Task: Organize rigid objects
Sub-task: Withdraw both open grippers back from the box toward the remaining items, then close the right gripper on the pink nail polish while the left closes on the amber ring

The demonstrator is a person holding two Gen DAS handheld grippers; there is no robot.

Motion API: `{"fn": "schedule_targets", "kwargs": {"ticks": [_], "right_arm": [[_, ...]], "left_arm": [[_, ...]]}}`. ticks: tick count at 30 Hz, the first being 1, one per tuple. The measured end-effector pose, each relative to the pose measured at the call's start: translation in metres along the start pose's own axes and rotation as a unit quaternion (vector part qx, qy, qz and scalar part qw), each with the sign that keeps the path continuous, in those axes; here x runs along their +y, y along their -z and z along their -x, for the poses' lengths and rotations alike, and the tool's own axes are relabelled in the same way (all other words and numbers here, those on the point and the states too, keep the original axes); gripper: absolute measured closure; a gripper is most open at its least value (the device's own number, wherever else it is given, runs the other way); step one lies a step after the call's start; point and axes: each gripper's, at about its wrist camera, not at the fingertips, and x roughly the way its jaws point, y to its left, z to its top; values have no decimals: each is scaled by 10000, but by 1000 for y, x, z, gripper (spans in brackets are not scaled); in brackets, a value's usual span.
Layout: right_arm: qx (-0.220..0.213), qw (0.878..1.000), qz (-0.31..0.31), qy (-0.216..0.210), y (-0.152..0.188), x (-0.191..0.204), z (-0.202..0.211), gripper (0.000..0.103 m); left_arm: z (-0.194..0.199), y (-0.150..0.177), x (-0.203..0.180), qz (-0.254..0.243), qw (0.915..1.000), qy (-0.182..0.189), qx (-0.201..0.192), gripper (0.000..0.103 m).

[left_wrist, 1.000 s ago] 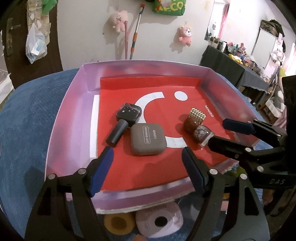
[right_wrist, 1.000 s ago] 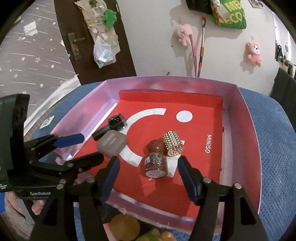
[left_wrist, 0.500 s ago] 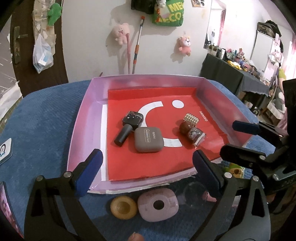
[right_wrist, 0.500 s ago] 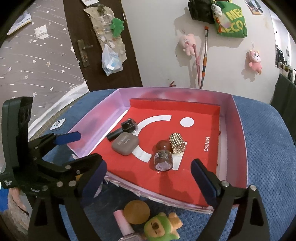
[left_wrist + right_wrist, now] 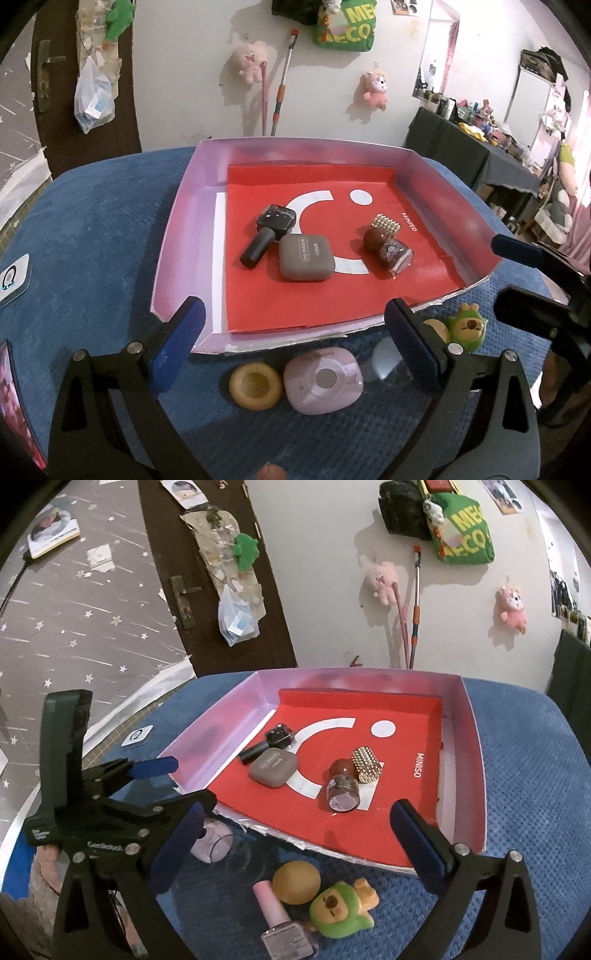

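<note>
Nearest, loose items wait on the blue bench outside the box, probably unsorted: a yellow ring, a pink case, a green bear figure. Both the left gripper and right gripper have just been opening; their jaws gape wide, empty, touching nothing. Beyond, the pink box holds a grey earbud case and small bottles, apparently already sorted.

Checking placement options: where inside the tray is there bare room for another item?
Free: the tray's far strip beyond the black bottle, the near red strip before the grey case, and the right side past the studded cylinder. Crowded: the middle cluster.
</note>
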Motion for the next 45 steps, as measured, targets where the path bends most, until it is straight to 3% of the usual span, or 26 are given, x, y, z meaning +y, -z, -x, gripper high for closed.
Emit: {"fn": "schedule_targets", "kwargs": {"ticks": [25, 35, 43, 45], "right_arm": [[22, 9992, 383, -63, 51, 26, 27, 0], [268, 9988, 359, -191, 72, 24, 31, 28], [546, 9980, 230, -232, 91, 17, 25, 38], [603, 9978, 195, -206, 95, 15, 23, 41]], "left_arm": [[9, 35, 12, 120, 9994, -281, 186, 4], [14, 49, 22, 202, 9992, -325, 114, 5], [12, 59, 32, 311, 9988, -330, 180, 12], [8, 61, 35, 327, 9985, -358, 248, 19]]}}
